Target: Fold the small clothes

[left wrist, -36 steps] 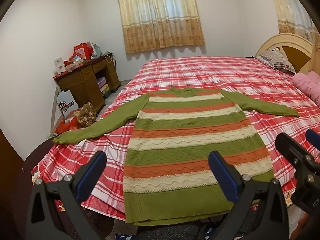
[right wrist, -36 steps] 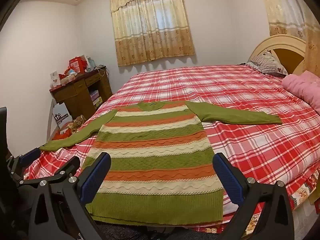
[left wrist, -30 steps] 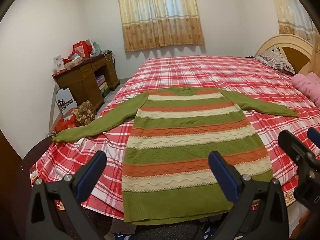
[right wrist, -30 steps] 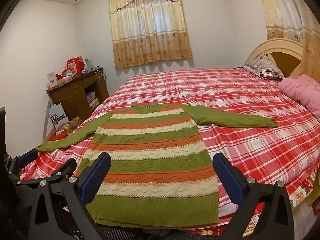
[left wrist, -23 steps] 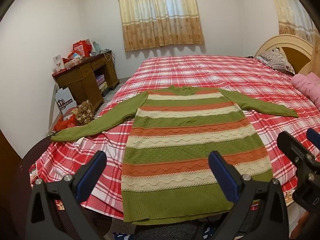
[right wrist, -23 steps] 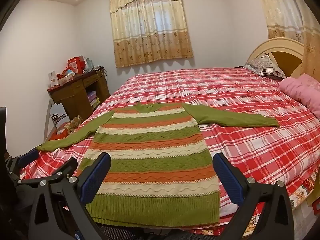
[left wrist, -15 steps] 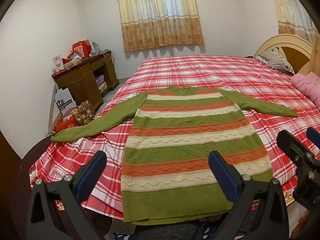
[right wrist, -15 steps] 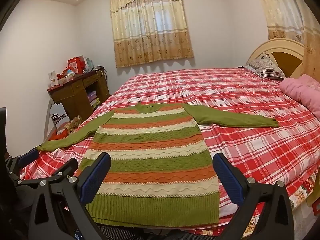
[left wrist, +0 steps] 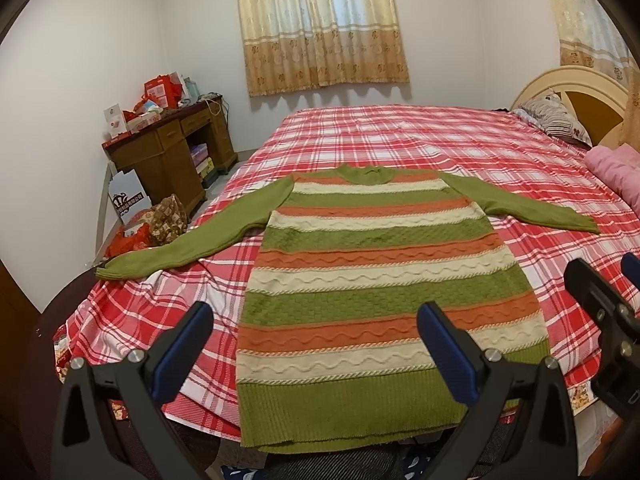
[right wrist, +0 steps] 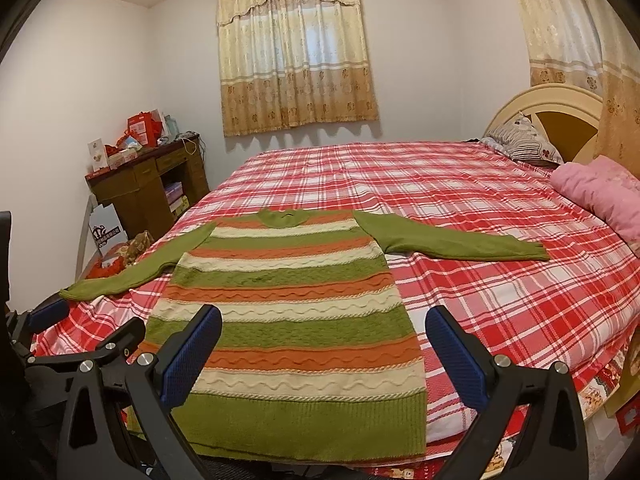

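Observation:
A long knitted sweater (left wrist: 372, 276) with green, orange and cream stripes lies flat on the red plaid bed (left wrist: 400, 140), sleeves spread out to both sides, hem at the near edge. It also shows in the right wrist view (right wrist: 288, 312). My left gripper (left wrist: 316, 344) is open and empty, held above the hem on the near side of the bed. My right gripper (right wrist: 324, 348) is open and empty, likewise above the hem. The right gripper shows at the right edge of the left wrist view (left wrist: 608, 304).
A wooden desk (left wrist: 172, 152) with red boxes stands by the left wall, with bags (left wrist: 160, 220) on the floor beside it. A pink blanket (right wrist: 600, 196) and a pillow (right wrist: 520, 140) lie at the headboard on the right. Curtains (left wrist: 320, 24) hang behind.
Both grippers have drifted only slightly; the sweater lies as before and both grippers stay open.

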Available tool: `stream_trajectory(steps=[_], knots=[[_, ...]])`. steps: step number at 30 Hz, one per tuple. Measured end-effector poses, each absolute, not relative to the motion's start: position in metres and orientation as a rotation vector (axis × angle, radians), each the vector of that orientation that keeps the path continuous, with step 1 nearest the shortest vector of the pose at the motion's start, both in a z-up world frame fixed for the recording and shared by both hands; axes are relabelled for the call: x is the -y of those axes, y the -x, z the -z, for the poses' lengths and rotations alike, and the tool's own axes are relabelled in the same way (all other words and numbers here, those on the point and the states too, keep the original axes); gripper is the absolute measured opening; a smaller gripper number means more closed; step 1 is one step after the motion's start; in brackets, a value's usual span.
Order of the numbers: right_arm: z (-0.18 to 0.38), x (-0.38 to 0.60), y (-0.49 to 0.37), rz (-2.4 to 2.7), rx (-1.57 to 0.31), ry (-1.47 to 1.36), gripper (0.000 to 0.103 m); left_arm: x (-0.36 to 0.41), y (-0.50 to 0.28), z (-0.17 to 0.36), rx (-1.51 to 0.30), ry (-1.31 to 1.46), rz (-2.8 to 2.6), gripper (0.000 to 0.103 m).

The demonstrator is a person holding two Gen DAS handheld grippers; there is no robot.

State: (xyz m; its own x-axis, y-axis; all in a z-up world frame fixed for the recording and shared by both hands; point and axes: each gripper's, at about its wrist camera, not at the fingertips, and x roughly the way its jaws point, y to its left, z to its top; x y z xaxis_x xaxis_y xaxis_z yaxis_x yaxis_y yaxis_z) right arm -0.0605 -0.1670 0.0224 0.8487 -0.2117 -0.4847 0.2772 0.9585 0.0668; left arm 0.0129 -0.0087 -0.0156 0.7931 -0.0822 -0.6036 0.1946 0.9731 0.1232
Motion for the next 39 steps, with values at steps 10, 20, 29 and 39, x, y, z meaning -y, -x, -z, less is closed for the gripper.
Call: stream_trajectory(steps=[10, 20, 29, 39], knots=[[-0.012, 0.209, 0.025, 0.295, -0.501, -0.162, 0.102, 0.014, -0.040, 0.025, -0.646, -0.140, 0.207, 0.103], [-0.006, 0.323, -0.017, 0.442, -0.580, -0.237, 0.102, 0.014, -0.109, 0.042, -0.697, -0.126, 0.138, 0.103], [0.000, 0.457, -0.038, 0.622, -0.570, -0.397, 0.102, 0.021, -0.184, 0.052, -0.673, -0.114, 0.062, 0.103], [0.054, 0.595, -0.039, 0.886, -0.589, -0.581, 0.102, 0.016, -0.249, 0.103, -0.739, -0.121, -0.057, 0.103]])
